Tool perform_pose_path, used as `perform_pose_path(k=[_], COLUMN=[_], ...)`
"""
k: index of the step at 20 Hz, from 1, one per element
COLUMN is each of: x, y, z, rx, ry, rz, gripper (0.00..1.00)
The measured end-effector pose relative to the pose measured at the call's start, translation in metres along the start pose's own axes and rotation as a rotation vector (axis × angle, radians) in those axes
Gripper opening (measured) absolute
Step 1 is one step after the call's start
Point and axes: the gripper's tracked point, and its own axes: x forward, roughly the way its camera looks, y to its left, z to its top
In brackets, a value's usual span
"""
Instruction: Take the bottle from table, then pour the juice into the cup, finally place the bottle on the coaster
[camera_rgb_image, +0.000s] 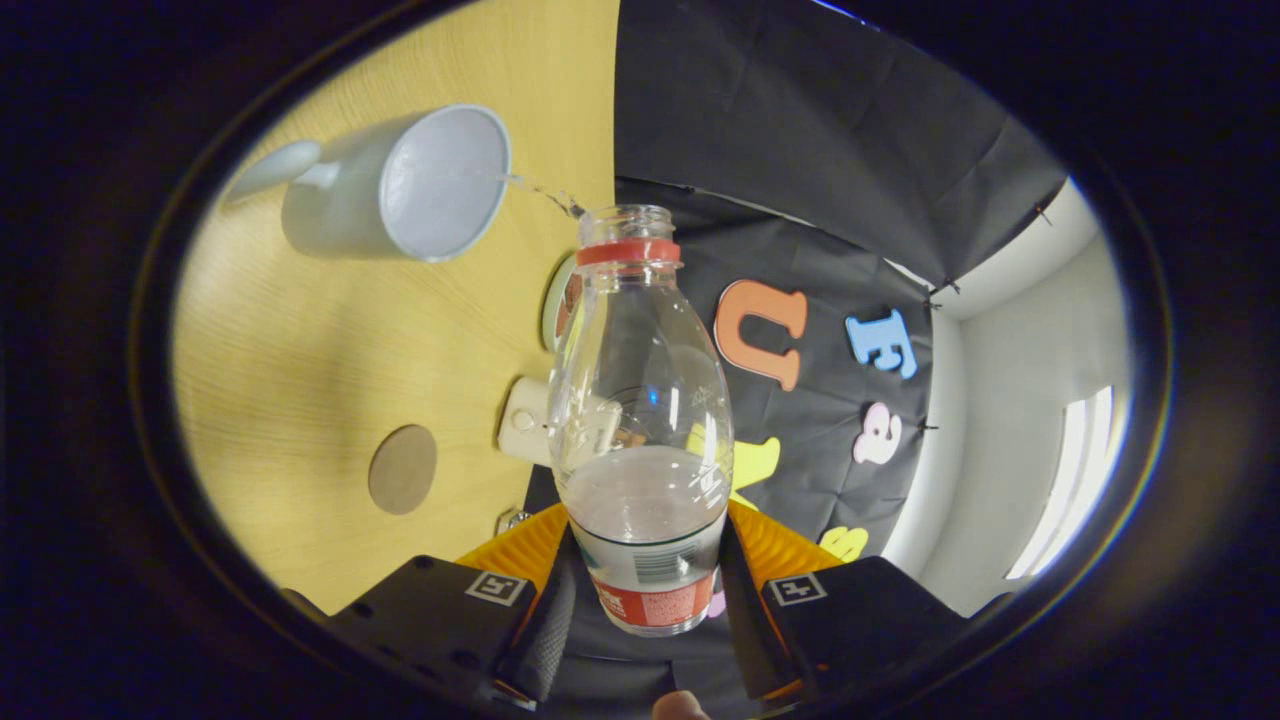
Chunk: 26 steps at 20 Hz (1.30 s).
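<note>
A: Between the fingers, what is held?

B: The gripper (655, 600) is clamped on the bottle (645, 420). Both fingers press on its lower body, one on each side, at the labelled band. The bottle is clear plastic, uncapped, with a red ring below the open mouth. It points away from the fingers, and clear liquid lies in the part nearest them.

A: Position of the cup?

B: The cup (400, 190) is beyond the fingers, past the bottle's mouth and to one side. It is pale, with a handle on its far side, and its opening faces the camera. A thin stream (545, 192) runs from the bottle's mouth to the cup's rim.

A: Position of the coaster?

B: The coaster (402, 469), a round brown disc, lies flat on the wooden table (300, 350), ahead of the fingers on the cup's side, well apart from the cup.

A: Other items?

B: A small cream-coloured object (525, 420) sits just behind the bottle; type cannot be determined. A fingertip (680, 706) shows behind the gripper.
</note>
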Motion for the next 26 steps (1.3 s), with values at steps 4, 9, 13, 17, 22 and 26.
perform_pose_path(k=[4, 9, 13, 17, 22, 26], x=[0.001, 0.000, 0.000, -0.002, -0.003, -0.002], y=[0.000, -0.005, -0.009, -0.012, -0.014, -0.016], z=[0.001, 0.002, 0.004, 0.004, 0.004, 0.006], rx=[-0.013, -0.024, -0.036, -0.047, -0.062, -0.078], ry=[-0.001, -0.003, -0.007, -0.009, -0.008, -0.012], rz=[-0.001, -0.008, -0.014, -0.020, -0.021, -0.025], gripper=[0.73, 0.73, 0.73, 0.73, 0.73, 0.73])
